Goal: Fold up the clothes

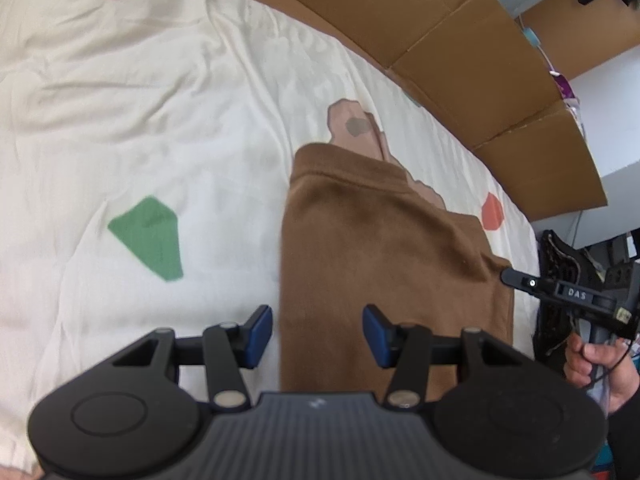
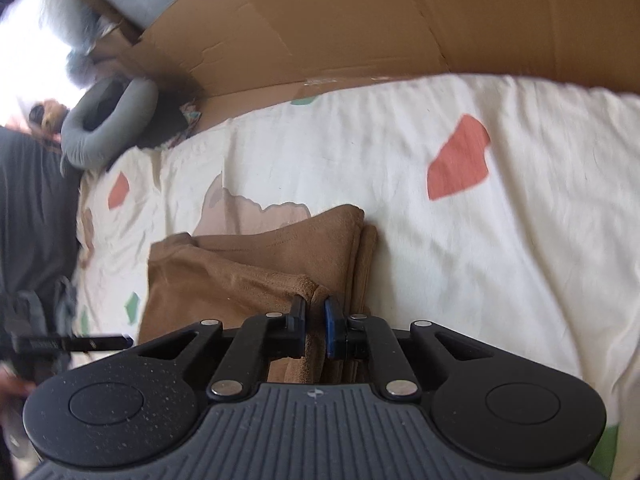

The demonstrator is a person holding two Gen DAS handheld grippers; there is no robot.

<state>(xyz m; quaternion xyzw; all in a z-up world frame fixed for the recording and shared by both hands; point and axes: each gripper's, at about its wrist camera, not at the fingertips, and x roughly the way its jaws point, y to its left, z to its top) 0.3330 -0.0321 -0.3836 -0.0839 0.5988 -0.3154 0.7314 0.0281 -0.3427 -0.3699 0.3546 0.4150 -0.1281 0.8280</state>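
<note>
garment (image 1: 384,248) folded on bed (image 1: 120,128), near cardboard (image 1: 460,40) | soft, light, limp, likely slumps if lifted by one corner | right gripper (image 2: 315,320) clenched on near edge layers | left gripper (image 1: 318,334) released, hovering over garment edge | best grip: stacked edges

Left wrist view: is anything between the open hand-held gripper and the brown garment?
Nothing visible. The left hand-held gripper hangs open right over the brown garment on the sheet; the right hand-held gripper already pinches its edge.
</note>
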